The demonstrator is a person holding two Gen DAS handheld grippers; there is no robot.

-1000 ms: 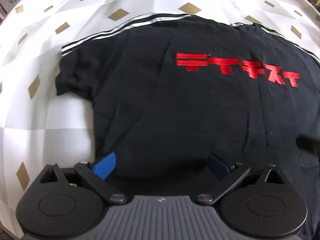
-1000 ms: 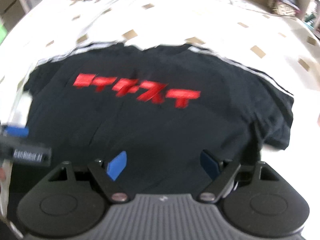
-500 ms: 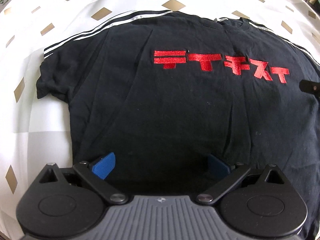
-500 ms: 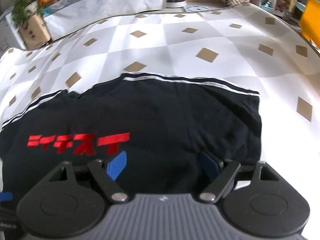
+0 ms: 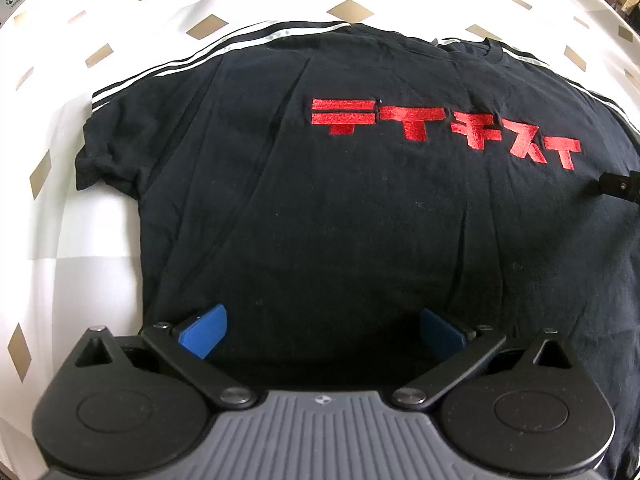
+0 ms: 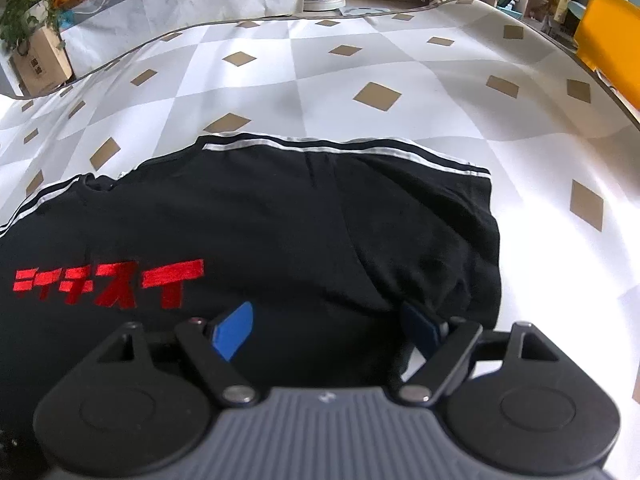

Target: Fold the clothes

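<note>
Black T-shirt [image 5: 360, 208] lay spread flat, front up, on the table [image 5: 80, 260], which was covered in a white cloth with tan diamonds; red lettering [image 5: 440, 128] ran across the chest and white stripes edged the shoulders. Left hand-held gripper [image 5: 322, 330] hung over the lower left part of the shirt body, jaws spread wide, nothing between the blue pads [image 5: 204, 330], fabric not pinched. Right hand-held gripper [image 6: 330, 330] sat over the right side near the right sleeve [image 6: 432, 240], jaws likewise wide apart and empty; its tip also showed at the right edge of the left view. No fold made yet, by the look of it. Risks, as judgement: thin dark fabric on a smooth cloth, so a shallow pinch could catch only the top layer and the back layer would lag, giving a crooked fold. Pinching too deep could snag the tablecloth and drag it along. Right sleeve was bunched and wrinkled, so folding over it could trap a lump. If the two grippers lifted unevenly the hem would skew and the lettering end up off-centre. Dark pads against black cloth made contact hard to read.
</note>
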